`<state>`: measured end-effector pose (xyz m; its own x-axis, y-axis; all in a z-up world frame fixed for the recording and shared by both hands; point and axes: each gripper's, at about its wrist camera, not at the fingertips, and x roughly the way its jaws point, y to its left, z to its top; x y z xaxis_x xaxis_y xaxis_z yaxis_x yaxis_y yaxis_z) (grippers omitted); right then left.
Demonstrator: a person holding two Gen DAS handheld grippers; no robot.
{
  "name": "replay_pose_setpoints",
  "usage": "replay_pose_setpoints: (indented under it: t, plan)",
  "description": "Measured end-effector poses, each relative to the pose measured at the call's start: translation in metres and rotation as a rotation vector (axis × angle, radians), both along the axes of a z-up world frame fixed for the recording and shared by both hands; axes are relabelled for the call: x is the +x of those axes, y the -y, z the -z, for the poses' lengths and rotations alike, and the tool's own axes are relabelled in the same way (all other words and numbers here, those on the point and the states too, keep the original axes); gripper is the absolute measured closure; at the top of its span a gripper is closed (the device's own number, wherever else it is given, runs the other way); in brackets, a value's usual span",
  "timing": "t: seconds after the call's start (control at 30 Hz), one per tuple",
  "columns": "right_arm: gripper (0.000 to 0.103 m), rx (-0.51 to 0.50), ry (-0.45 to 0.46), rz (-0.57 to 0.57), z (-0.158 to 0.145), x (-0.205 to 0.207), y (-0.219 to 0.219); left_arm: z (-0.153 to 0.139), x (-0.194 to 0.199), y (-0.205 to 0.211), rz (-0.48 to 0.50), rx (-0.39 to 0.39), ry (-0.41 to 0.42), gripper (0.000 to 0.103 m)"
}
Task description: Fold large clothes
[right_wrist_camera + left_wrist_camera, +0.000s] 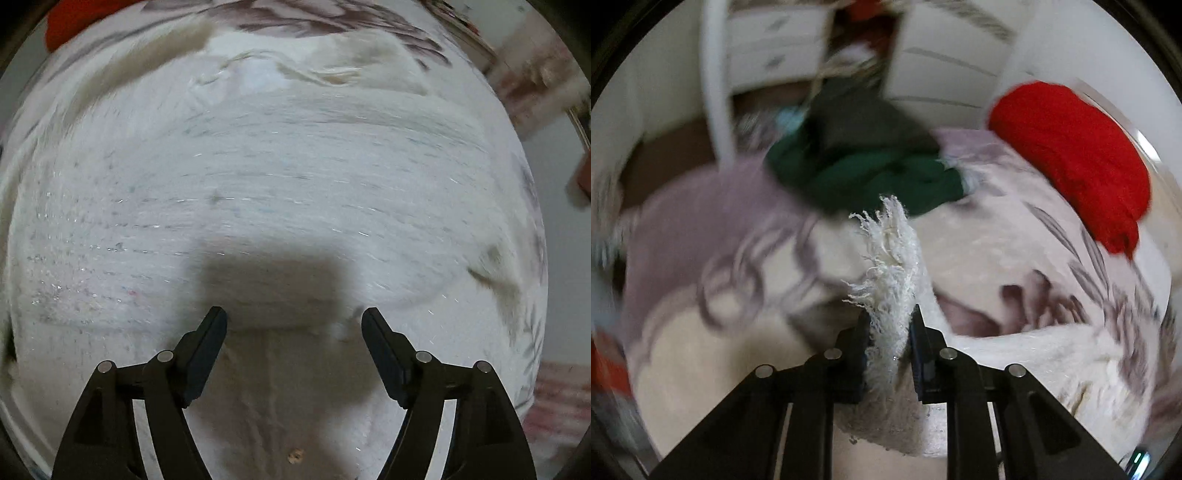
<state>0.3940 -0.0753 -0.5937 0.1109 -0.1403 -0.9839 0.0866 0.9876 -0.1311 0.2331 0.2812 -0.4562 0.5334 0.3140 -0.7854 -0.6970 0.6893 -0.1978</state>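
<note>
A fluffy white knitted garment with a fringed edge [892,266] is pinched between the fingers of my left gripper [889,314], which is shut on it and holds it up over the bed. The rest of the white garment [258,177] lies spread flat under my right gripper [294,317]. My right gripper is open and empty, just above the garment's near edge, and casts a dark shadow on it. Both views are motion blurred.
The bed has a pale floral bedspread [1015,243]. A dark green garment [871,173] and a red garment [1071,155] lie at its far side. White drawers [775,40] and a white post [716,85] stand beyond. The floor [565,398] shows at the right.
</note>
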Motion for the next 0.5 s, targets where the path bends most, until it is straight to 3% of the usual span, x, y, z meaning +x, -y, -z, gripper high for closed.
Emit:
replay_pose_setpoints:
  t: [0.1,0.2,0.27,0.4,0.5]
  plan:
    - [0.026,0.054,0.010,0.014,-0.001,0.005,-0.007,-0.029,0.032,0.044,0.153,0.131,-0.014,0.088]
    - [0.026,0.151,0.035,0.070,-0.012,-0.002,0.014,-0.046,0.064,0.119,0.350,0.212,-0.020,0.088]
    - [0.026,0.192,0.040,0.118,-0.018,-0.010,0.033,-0.049,0.081,0.175,0.463,0.217,-0.017,0.088]
    - [0.025,0.232,0.044,0.245,-0.024,-0.040,0.095,-0.045,0.111,0.310,0.708,0.141,0.005,0.089]
    - [0.025,0.241,0.032,0.353,-0.024,-0.072,0.165,-0.033,0.132,0.412,0.871,0.090,-0.004,0.089]
